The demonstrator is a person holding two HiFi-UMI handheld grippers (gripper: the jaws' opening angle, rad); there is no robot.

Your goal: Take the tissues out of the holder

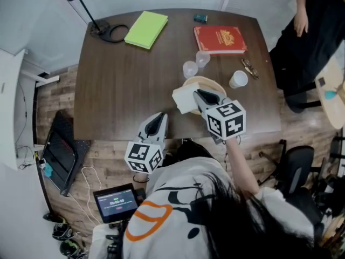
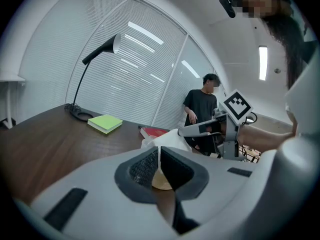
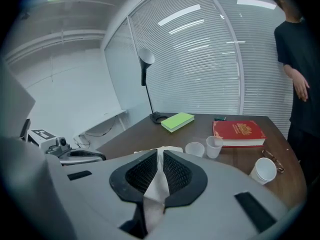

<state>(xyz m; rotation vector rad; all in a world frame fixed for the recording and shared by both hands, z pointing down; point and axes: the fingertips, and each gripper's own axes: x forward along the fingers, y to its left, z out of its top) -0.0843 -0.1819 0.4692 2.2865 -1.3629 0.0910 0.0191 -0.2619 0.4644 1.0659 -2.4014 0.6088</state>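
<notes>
A round wooden tissue holder (image 1: 213,83) sits near the table's front edge. My right gripper (image 1: 201,97) hangs over it, shut on a white tissue (image 1: 184,99) that spreads to the holder's left. In the right gripper view the tissue (image 3: 154,194) runs pinched between the pads of the right gripper (image 3: 160,156). My left gripper (image 1: 157,122) hovers at the table's front edge, left of the holder, shut with nothing in it. In the left gripper view the left gripper (image 2: 159,160) points at the raised tissue (image 2: 168,140) and the holder (image 2: 161,183).
Behind the holder stand two clear cups (image 1: 190,69) and a white paper cup (image 1: 237,79), with glasses (image 1: 249,68) beside it. A red book (image 1: 220,39), a green book (image 1: 146,29) and a lamp base (image 1: 108,31) lie farther back. A person (image 1: 308,31) stands at the far right.
</notes>
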